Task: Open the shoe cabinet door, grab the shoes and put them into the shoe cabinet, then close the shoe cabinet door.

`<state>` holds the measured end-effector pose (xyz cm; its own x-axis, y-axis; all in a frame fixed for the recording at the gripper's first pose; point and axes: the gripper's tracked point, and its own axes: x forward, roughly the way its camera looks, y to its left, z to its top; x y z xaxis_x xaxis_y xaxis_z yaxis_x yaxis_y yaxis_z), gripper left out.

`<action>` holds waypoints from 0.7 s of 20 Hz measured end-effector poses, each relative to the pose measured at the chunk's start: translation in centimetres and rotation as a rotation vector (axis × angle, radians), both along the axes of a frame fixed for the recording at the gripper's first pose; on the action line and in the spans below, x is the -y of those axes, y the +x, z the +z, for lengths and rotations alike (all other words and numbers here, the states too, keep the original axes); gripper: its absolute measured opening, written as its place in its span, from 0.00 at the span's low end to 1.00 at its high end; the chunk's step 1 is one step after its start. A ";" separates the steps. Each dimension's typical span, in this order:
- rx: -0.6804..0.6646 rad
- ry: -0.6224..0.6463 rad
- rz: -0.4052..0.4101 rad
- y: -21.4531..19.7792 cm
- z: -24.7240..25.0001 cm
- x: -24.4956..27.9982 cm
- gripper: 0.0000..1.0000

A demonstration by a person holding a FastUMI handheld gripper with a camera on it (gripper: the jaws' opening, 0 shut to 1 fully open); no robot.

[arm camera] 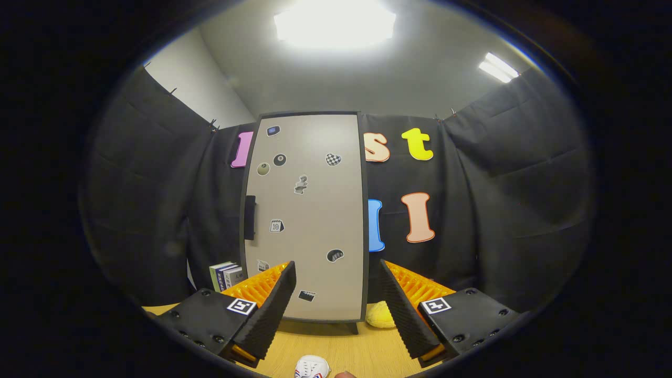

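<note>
The shoe cabinet [307, 210] stands upright on the wooden table, straight ahead beyond my fingers. Its pale door is closed, dotted with small stickers, and a dark handle [250, 217] sits on its left edge. My gripper [336, 294] is open, its two fingers spread wide with nothing between them, some way short of the door. A small white shoe [312, 366] with red and blue trim lies on the table close below, between the fingers.
Several books [226, 275] stand left of the cabinet, behind my left finger. A yellow soft object [380, 315] lies at the cabinet's right foot. The wooden table [341, 346] runs under the cabinet.
</note>
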<state>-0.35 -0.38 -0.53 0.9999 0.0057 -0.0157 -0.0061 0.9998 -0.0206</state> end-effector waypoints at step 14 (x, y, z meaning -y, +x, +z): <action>-0.007 0.074 0.056 5.7 2.9 -6.0 0.98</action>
<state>5.36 5.58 2.35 0.9978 0.0634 -0.0203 -0.0622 0.9966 0.0537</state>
